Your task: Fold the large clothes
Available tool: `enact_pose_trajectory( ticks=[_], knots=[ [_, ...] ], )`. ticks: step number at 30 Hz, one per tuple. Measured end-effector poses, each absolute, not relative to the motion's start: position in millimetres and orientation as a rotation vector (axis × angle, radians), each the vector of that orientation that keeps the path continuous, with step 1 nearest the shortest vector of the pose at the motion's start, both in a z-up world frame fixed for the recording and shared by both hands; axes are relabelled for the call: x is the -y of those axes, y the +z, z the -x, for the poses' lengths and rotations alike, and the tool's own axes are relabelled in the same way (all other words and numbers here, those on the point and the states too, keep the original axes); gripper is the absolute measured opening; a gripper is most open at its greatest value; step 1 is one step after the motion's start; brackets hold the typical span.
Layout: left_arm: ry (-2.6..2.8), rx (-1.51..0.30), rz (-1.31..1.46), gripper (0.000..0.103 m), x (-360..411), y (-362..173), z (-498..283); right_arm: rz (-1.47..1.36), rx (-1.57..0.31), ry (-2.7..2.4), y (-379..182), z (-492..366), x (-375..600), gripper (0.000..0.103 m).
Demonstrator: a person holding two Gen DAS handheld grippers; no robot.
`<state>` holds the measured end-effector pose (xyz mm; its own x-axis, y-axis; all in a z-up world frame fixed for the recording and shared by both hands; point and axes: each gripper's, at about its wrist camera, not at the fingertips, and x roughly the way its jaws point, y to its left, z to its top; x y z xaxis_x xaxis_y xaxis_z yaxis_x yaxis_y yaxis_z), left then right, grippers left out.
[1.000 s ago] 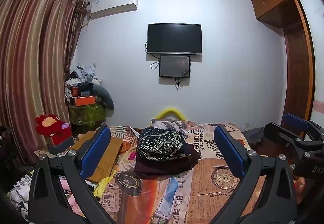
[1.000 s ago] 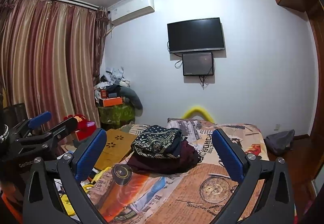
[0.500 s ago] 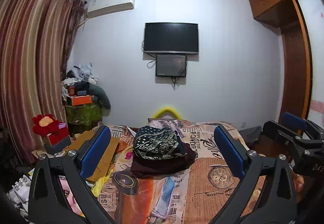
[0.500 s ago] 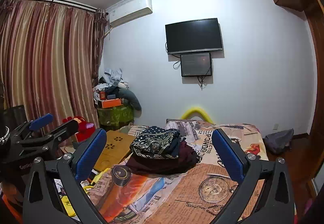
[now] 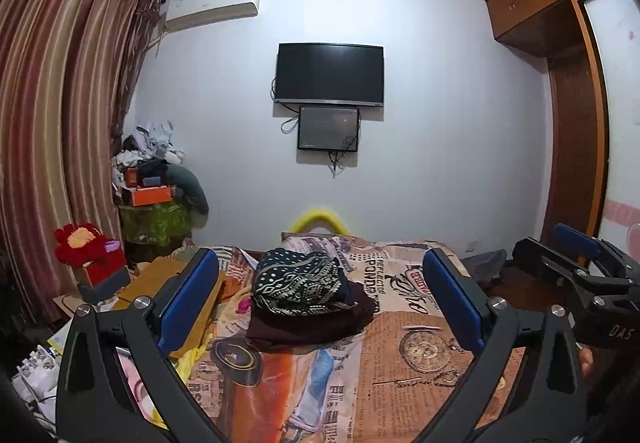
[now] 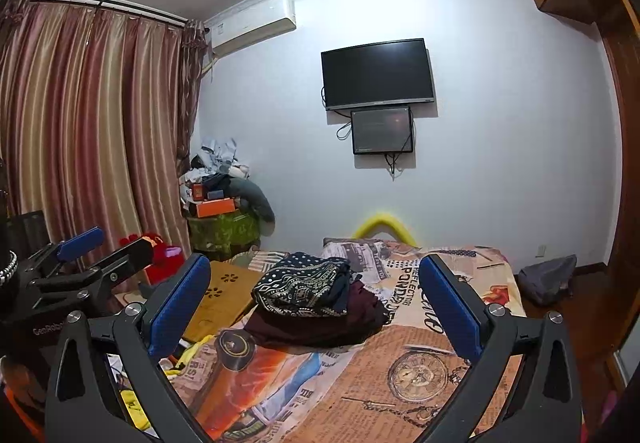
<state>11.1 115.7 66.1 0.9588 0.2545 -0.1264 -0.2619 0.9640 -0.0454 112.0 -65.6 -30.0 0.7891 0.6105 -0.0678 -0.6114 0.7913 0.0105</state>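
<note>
A stack of folded clothes lies on the bed: a dark blue patterned garment (image 5: 300,283) (image 6: 298,289) on top of a maroon one (image 5: 316,325) (image 6: 328,323). My left gripper (image 5: 320,299) is open, held above the near part of the bed, well short of the stack, with nothing between its blue pads. My right gripper (image 6: 314,303) is open too and holds nothing. Each gripper shows at the edge of the other's view: the right gripper (image 5: 576,263) and the left gripper (image 6: 92,255).
The bed's printed sheet (image 5: 420,355) (image 6: 416,367) fills the foreground. A wooden board (image 6: 224,299) lies left of the stack. A cluttered green stand (image 5: 154,219), a red plush toy (image 5: 80,247), curtains (image 5: 60,123), a wall TV (image 5: 330,73) and a wardrobe (image 5: 576,123) surround the bed.
Both views have shifted slightly; the clothes stack sits a little more to the left and lower in them. Both grippers stay open and empty.
</note>
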Motion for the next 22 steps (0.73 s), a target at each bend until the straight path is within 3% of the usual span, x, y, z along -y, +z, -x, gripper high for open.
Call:
enact_pose_trajectory(
  ticks=[22],
  knots=[
    [0.282, -0.132, 0.06, 0.102, -117.8, 61.0, -14.5, 0.001, -0.086, 0.65, -33.1, -115.6, 62.6, 0.103]
  ],
)
